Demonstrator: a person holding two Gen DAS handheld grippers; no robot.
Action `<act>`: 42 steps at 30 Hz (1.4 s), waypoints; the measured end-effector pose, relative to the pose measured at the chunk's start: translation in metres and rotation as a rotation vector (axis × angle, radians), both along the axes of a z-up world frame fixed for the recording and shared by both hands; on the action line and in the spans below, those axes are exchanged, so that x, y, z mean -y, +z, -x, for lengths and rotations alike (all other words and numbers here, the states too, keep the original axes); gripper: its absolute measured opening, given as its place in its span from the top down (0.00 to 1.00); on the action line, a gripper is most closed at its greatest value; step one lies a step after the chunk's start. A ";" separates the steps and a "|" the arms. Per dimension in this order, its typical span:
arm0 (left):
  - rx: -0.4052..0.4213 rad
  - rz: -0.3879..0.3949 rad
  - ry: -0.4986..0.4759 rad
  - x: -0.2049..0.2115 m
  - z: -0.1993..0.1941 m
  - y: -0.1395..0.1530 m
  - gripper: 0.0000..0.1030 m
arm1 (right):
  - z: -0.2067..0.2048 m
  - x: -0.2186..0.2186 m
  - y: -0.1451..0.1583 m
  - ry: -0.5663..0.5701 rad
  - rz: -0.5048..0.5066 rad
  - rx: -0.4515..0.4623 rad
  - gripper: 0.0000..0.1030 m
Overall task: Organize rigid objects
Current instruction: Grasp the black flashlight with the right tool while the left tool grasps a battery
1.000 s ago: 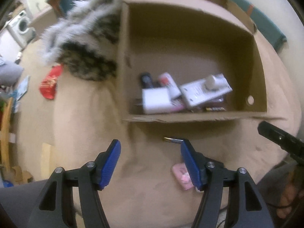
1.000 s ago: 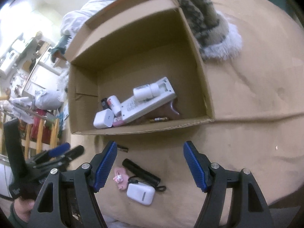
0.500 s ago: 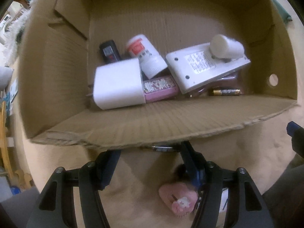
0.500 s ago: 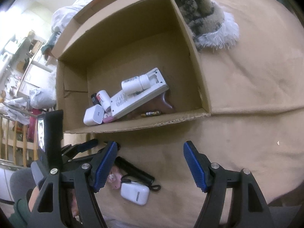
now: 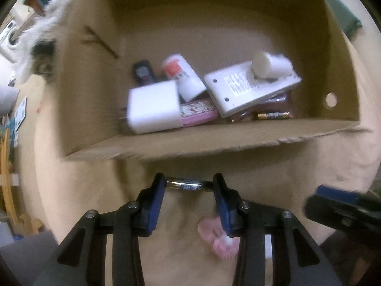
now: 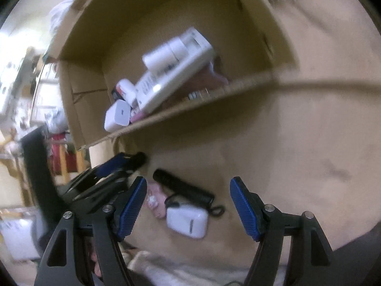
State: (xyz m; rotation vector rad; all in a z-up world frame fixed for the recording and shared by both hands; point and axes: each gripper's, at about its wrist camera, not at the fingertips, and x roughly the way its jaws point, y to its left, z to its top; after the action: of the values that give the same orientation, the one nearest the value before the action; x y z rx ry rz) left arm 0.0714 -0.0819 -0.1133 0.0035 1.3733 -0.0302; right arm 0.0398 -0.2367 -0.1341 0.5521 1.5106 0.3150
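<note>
- A battery (image 5: 187,185) is pinched end to end between the blue pads of the left gripper (image 5: 189,186), just in front of the near wall of a cardboard box (image 5: 214,140); whether it is lifted clear of the tan blanket (image 5: 297,166) or touching it cannot be told.
- A pink hair clip (image 5: 214,234) is seen lying on the blanket just behind the left gripper's right finger, partly hidden by it.
- The right gripper (image 6: 188,205) is held with its jaws spread wide and nothing between them, above items left on the blanket.
- Framed between its fingers are a black flashlight (image 6: 183,189) with a wrist loop and a white earbud case (image 6: 187,220); the two appear to touch, and the pink clip lies just beside them.
- The left gripper is glimpsed at the left of the right wrist view, near the box's corner.
- Inside the box, a white charger plug (image 5: 152,107), a pink case (image 5: 198,114), a small white bottle with a red label (image 5: 183,75), a small black device (image 5: 142,72), a white remote-like unit (image 5: 247,89) with a white bottle (image 5: 271,65) resting on it, and a second battery (image 5: 273,115) are seen piled against the near wall.
- A furry grey-white garment (image 5: 40,38) is seen beside the box's left wall.
</note>
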 end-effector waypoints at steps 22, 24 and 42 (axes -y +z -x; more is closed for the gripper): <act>0.119 0.030 0.268 -0.085 0.016 0.065 0.63 | 0.013 -0.105 -0.045 -0.117 0.526 -0.032 0.00; 0.112 0.054 0.276 -0.087 0.016 0.065 0.63 | 0.016 -0.111 -0.044 -0.061 0.551 0.033 0.00; 0.127 0.032 0.267 -0.079 0.018 0.066 0.63 | 0.044 -0.065 0.016 0.050 0.422 0.238 0.10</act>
State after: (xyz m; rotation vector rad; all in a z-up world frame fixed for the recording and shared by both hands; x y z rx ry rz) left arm 0.0536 -0.0030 -0.0478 -0.2013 1.2363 0.1687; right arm -0.0037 -0.1715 -0.1185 0.1354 1.3104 0.0896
